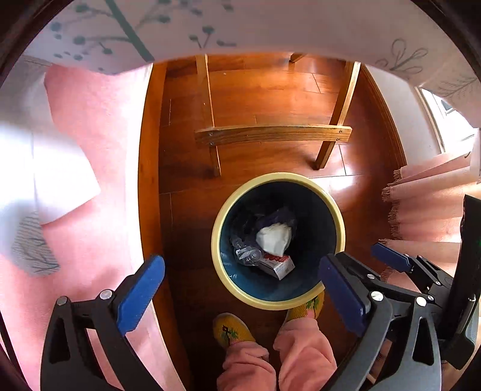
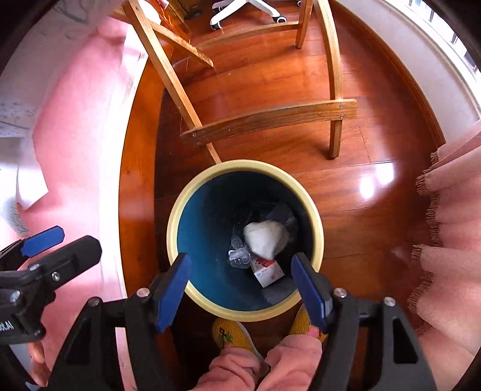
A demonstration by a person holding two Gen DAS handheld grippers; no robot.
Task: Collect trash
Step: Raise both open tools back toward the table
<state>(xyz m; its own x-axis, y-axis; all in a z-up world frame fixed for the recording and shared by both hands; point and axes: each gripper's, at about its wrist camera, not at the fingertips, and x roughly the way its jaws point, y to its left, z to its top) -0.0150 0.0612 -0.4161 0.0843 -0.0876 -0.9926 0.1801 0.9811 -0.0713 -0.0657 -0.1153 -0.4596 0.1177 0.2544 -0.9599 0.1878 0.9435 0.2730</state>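
Trash sits at the bottom of a round dark-blue bin with a cream rim (image 1: 218,228), standing on the glossy reddish wooden floor (image 1: 270,99). Left wrist view: inside the bin lie a crumpled white paper wad (image 1: 273,237), a clear crushed plastic bottle (image 1: 248,254) just left of it, a small red-and-white carton (image 1: 278,264) near the wad, and dark wrapping (image 1: 278,216) at the far side. Left gripper (image 1: 240,288) is released, blue pads wide apart, nothing between them, hovering above the bin's near rim. Right gripper (image 1: 390,255) shows at the right edge, also spread. Wooden chair legs with a curved crossbar (image 1: 273,133) stand just beyond the bin. Pink bedspread (image 1: 90,135) on the left, a white sheet (image 1: 60,180) lying on it. Fringed pink cloth (image 1: 427,210) on the right. Yellow patterned slippers (image 1: 231,329) and pink fleece trouser legs (image 1: 303,349) at the near edge, beside the bin.

Right wrist view: right gripper (image 2: 242,288) is released, pads apart over the near part of the bin (image 2: 171,228), empty. Paper wad (image 2: 264,237), bottle (image 2: 239,257) and carton (image 2: 267,270) all lie touching at the bottom. Left gripper (image 2: 42,240) at the left edge over the bedspread (image 2: 75,135); cannot tell its opening from here. Chair crossbar (image 2: 270,120) far of the bin, a white swivel-chair base (image 2: 249,9) at the far end. Fringed cloth (image 2: 451,210) right. Slippers (image 2: 228,334) near.
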